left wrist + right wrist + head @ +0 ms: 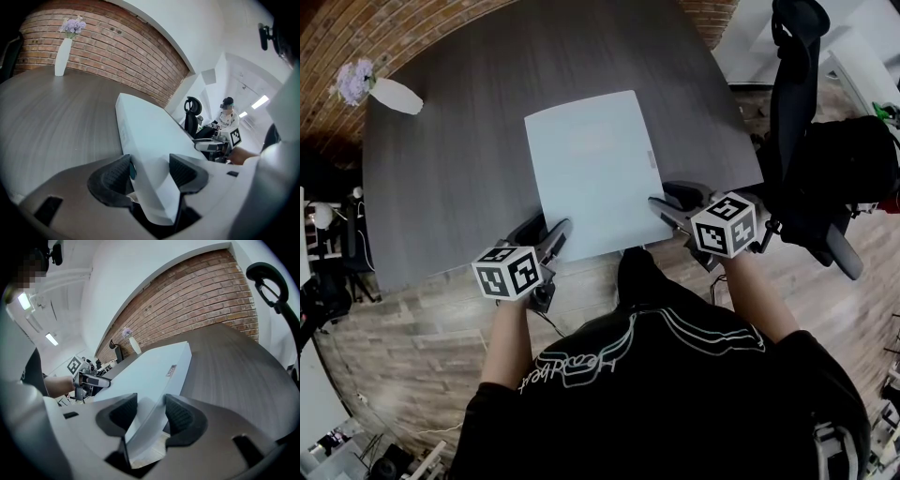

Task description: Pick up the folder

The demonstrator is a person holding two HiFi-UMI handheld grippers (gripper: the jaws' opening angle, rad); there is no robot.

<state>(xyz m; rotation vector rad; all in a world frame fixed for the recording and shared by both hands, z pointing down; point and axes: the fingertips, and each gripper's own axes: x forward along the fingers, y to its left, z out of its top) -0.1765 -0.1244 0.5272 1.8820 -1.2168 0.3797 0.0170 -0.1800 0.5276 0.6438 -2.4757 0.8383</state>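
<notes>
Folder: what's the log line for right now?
folder: pale, held at both near corners | left gripper: shut on it | right gripper: shut on it

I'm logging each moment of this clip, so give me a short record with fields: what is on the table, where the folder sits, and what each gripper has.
table: dark, wood-grained, rounded
folder: pale, closed, its near edge at the table's near edge
left gripper: jaws closed on the folder's near left corner
right gripper: jaws closed on the folder's near right corner
vase: white, holds purple flowers, far left of the table
chair: black office chair, right of the table
folder lifted: cannot tell
</notes>
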